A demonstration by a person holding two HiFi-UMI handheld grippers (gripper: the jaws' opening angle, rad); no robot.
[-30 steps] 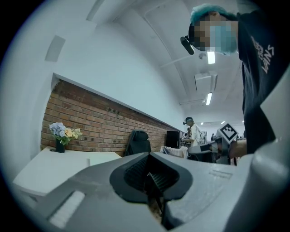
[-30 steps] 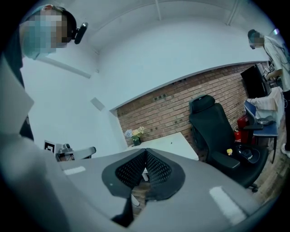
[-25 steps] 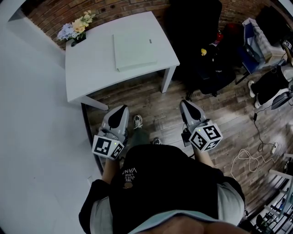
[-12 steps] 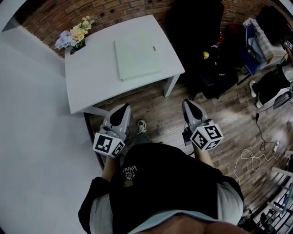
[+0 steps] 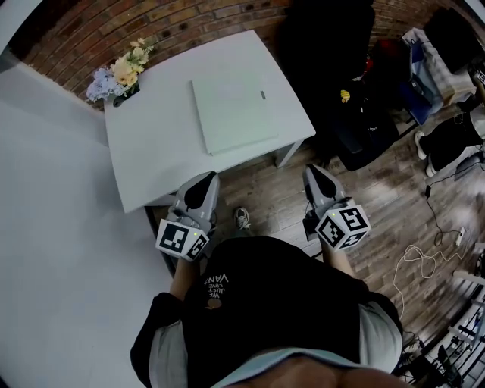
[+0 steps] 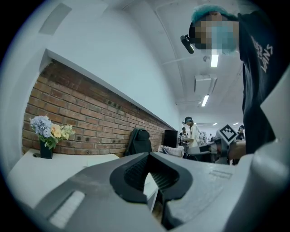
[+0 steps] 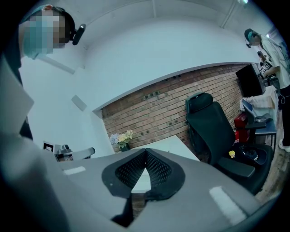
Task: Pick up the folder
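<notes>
A pale green folder lies flat on the white table, toward its right half. My left gripper is shut and empty, its tips at the table's near edge. My right gripper is shut and empty too, over the wooden floor just right of the table's near right leg. In the left gripper view the closed jaws point level across the table top. In the right gripper view the closed jaws aim at the table.
A small vase of flowers stands at the table's far left corner by the brick wall. A black office chair and bags sit right of the table. Cables lie on the floor at right. People stand far off in the left gripper view.
Both grippers and I have moved closer to the table; the table and folder sit lower and larger in the head view. Both grippers stay shut.
</notes>
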